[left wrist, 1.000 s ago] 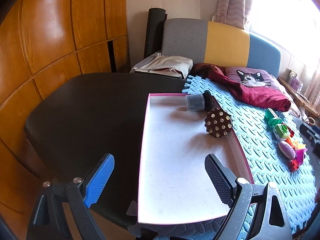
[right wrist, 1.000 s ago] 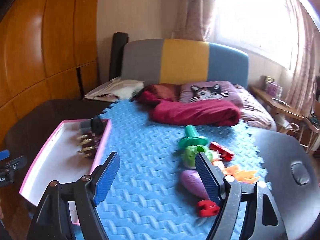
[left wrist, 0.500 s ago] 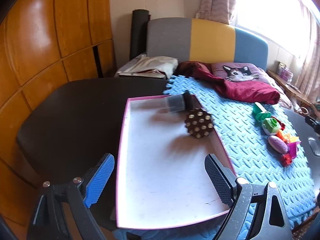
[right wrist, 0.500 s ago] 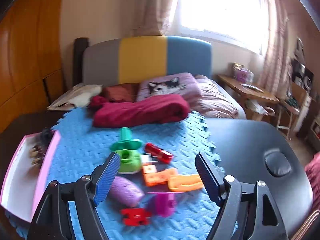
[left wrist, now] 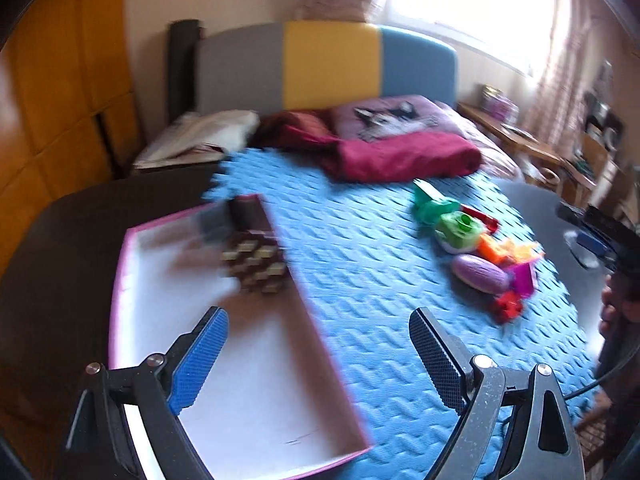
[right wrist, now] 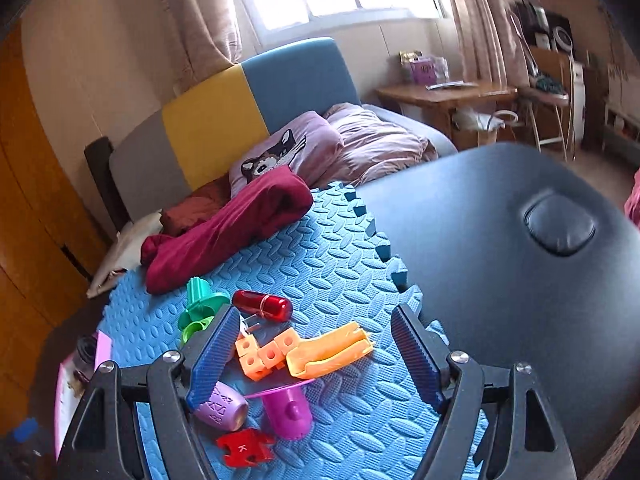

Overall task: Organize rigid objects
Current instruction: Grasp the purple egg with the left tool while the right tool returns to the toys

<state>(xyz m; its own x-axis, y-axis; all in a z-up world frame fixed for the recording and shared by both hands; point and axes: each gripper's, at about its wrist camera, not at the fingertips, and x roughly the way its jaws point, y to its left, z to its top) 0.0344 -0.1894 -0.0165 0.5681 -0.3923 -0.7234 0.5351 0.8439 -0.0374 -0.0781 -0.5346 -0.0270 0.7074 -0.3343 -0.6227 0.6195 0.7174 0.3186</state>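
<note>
The pick-up step is in hand, it would seem: the right gripper (right wrist: 312, 356) is held above the cluster of toys on the blue foam mat (right wrist: 340, 264), jaws spread wide and nothing clamped between them. Framed between the pads are the orange linked cubes (right wrist: 264, 354) and the orange scoop-shaped piece (right wrist: 332, 352); just beside them lie the magenta cup (right wrist: 286, 410), the purple egg-shaped piece (right wrist: 222, 404) and the red flat piece (right wrist: 244, 448), nearer the mat's front edge. The red cylinder (right wrist: 262, 305) and green pieces (right wrist: 200, 300) are set farther back, towards the crumpled maroon cloth (right wrist: 232, 224).

The left gripper (left wrist: 318, 364) is likewise held apart and empty, poised over the right edge of the pink-rimmed tray (left wrist: 120, 264), which sits at the mat's left edge. Already inside it, at the far corner, are a studded brown ball (left wrist: 256, 264) and a dark cylinder (left wrist: 236, 220), both blurred.

Next, a descent onto one toy is probably called for, an orange piece seeming likeliest; care is needed, since neighbours are touching.
</note>
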